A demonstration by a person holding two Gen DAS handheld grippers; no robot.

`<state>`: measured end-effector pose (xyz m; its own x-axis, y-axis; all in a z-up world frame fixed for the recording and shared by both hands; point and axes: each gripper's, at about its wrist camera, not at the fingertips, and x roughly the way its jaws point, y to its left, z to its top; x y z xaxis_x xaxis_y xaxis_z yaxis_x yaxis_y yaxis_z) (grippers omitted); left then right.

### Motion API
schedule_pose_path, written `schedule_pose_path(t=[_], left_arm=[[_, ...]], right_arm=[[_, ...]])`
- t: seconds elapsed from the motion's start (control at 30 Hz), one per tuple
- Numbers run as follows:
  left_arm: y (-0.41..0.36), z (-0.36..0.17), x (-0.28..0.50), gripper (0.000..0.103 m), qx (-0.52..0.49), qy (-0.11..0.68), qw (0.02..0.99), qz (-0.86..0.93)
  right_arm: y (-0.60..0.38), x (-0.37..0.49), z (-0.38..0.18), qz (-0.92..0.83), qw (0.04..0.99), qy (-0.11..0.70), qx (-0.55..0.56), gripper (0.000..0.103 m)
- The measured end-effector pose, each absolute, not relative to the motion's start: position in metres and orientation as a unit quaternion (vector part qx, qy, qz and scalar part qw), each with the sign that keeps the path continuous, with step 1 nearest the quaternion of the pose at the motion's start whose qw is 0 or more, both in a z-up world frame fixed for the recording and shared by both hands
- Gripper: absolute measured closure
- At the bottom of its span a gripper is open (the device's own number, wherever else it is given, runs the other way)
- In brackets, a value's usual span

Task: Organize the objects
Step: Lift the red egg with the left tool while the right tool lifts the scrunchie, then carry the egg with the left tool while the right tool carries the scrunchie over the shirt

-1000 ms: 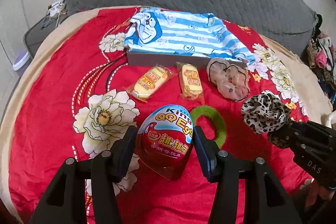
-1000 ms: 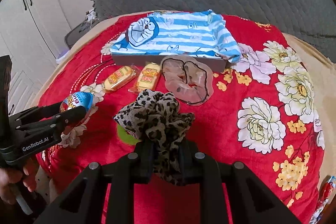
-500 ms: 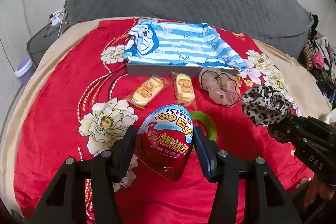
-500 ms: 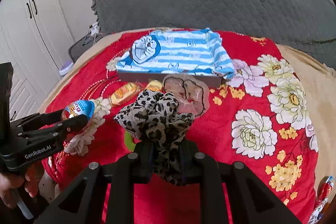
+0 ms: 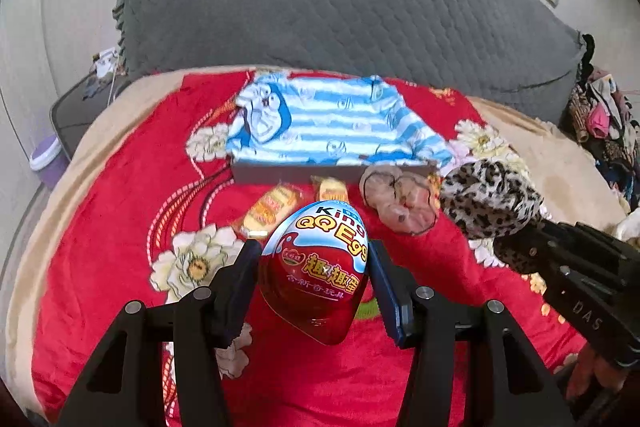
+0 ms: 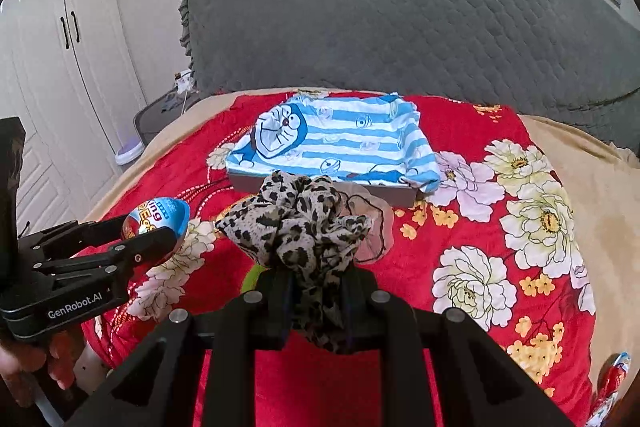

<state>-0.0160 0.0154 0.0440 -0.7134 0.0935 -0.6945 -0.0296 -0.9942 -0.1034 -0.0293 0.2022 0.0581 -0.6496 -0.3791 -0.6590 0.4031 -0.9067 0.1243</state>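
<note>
Left wrist view shows my left hand-held gripper [image 5: 314, 283] clamped on the red and blue toy egg [image 5: 316, 267], its fingers pressed to both sides, held up above the red floral blanket [image 5: 120, 211] on the bed. My right hand-held gripper [image 6: 318, 297] is clamped on the leopard-print scrunchie [image 6: 296, 227], also lifted clear of the blanket.

Ahead of both sits the grey box [image 6: 384, 195] lined with a blue striped cartoon cloth [image 6: 340, 143]; I take it to be where things go. Nothing lies on that cloth as far as I can see, so I judge the sorting barely begun: two items picked up, none put away.

Left on the blanket, just in front of the box, are two wrapped snack bars [image 5: 268, 209], a sheer pink scrunchie [image 5: 398, 199] and a green ring [image 6: 252, 275] mostly hidden beneath what I hold. A second red egg-like packet [image 6: 612, 379] peeks in at the lower right edge of the right wrist view; I cannot tell exactly what it is.
</note>
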Motion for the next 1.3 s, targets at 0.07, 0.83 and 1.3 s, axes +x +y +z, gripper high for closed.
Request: schedule_pose_path(t=[0.07, 0.83, 1.3], left_arm=[[0.016, 0.049, -0.017, 0.047, -0.369, -0.037, 0.031, 0.928], [0.019, 0.066, -0.054, 0.047, -0.328, -0.039, 0.023, 0.943], [0.021, 0.074, -0.091, 0.047, -0.321, -0.049, 0.024, 0.946]], right_arm=[[0.202, -0.029, 0.06, -0.911, 0.214, 0.018, 0.353, 0.083], [0.195, -0.051, 0.084, -0.932, 0.208, 0.011, 0.296, 0.083], [0.187, -0.08, 0.092, -0.937, 0.203, 0.008, 0.283, 0.083]])
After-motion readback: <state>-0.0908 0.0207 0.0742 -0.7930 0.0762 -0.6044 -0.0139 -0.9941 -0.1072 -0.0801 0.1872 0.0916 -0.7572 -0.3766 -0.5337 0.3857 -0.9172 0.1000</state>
